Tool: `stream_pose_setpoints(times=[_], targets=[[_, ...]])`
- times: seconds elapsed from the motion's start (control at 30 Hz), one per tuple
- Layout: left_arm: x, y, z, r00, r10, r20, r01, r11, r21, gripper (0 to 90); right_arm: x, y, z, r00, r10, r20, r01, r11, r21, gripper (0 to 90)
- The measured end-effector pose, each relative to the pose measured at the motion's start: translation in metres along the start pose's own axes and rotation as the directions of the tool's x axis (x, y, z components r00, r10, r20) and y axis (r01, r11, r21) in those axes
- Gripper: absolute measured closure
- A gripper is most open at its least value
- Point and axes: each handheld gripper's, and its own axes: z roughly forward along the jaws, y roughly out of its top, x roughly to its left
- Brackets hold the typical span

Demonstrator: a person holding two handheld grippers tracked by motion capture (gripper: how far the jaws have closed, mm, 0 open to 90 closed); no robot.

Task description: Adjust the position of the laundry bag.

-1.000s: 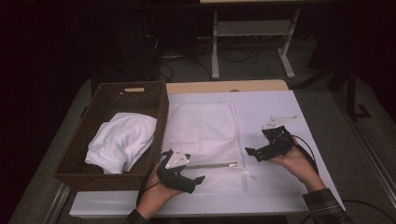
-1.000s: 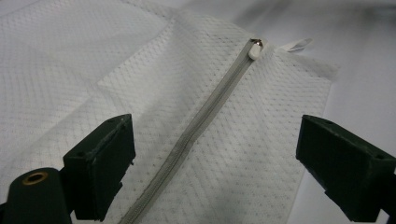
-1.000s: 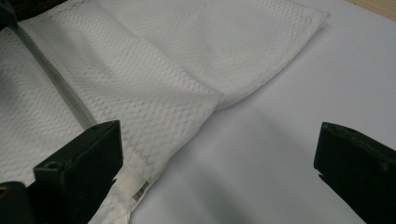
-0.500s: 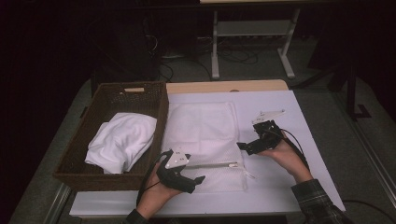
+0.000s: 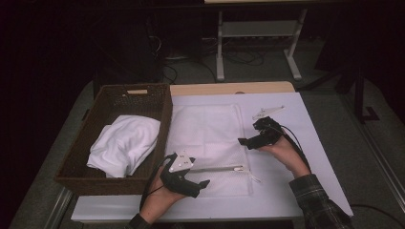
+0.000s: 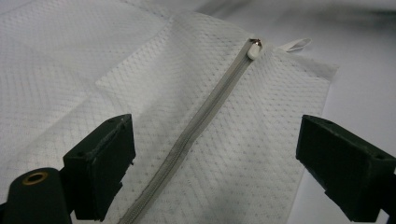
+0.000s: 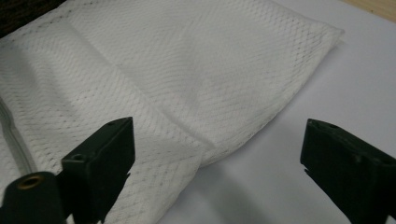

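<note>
Dim lab or recording room, not a home. White-covered worktable (image 5: 296, 119) under a fixed overhead camera. Beyond the table's far edge: metal equipment stand (image 5: 258, 43) on a grey floor, loose cables (image 5: 191, 59) beside the stand's left leg.

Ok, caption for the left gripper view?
Open left gripper poised over a white mesh bag, its grey zipper running between the jaws.
</note>
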Motion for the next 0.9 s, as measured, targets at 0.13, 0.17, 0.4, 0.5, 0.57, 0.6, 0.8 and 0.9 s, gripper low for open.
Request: stream_pose_setpoints(times=[0.13, 0.17, 0.4, 0.5, 0.57, 0.6, 0.8, 0.9], targets=[[0.000, 0.000, 0.000, 1.0000, -0.002, 0.003, 0.002, 1.0000, -0.003, 11.1, -0.003, 0.001, 0.010, 0.9999, 0.012, -0.002, -0.012, 1.000, 0.009, 14.9], [0.000, 0.000, 0.000, 1.0000, -0.001, 0.003, 0.001, 1.0000, -0.002, 11.1, -0.004, 0.001, 0.012, 0.9999, 0.014, -0.003, -0.014, 1.000, 0.010, 16.3], [0.000, 0.000, 0.000, 1.0000, -0.006, 0.005, 0.006, 1.0000, -0.007, 11.1, -0.011, 0.001, 0.026, 0.9990, 0.045, -0.007, -0.045, 0.999, 0.009, 28.5], [0.000, 0.000, 0.000, 1.0000, -0.007, 0.005, 0.007, 0.9999, -0.008, 11.1, -0.013, 0.000, 0.031, 0.9989, 0.047, 0.000, -0.047, 0.999, 0.021, 32.7], [0.000, 0.000, -0.001, 1.0000, -0.008, 0.005, 0.008, 0.9999, -0.010, 11.1, -0.015, 0.000, 0.035, 0.9986, 0.053, 0.003, -0.053, 0.998, 0.024, 36.5], [0.000, 0.000, 0.000, 1.0000, -0.008, 0.006, 0.008, 0.9999, -0.010, 11.2, -0.015, -0.001, 0.036, 0.9984, 0.056, 0.005, -0.056, 0.998, 0.026, 38.9], [0.000, 0.000, 0.000, 0.9999, -0.006, 0.008, 0.006, 0.9999, -0.009, 11.2, -0.018, -0.006, 0.046, 0.9973, 0.070, 0.019, -0.071, 0.996, 0.049, 51.5], [0.000, 0.000, 0.000, 1.0000, -0.005, 0.008, 0.006, 0.9999, -0.011, 11.3, -0.017, -0.007, 0.049, 0.9976, 0.066, 0.023, -0.067, 0.995, 0.069, 54.0]])
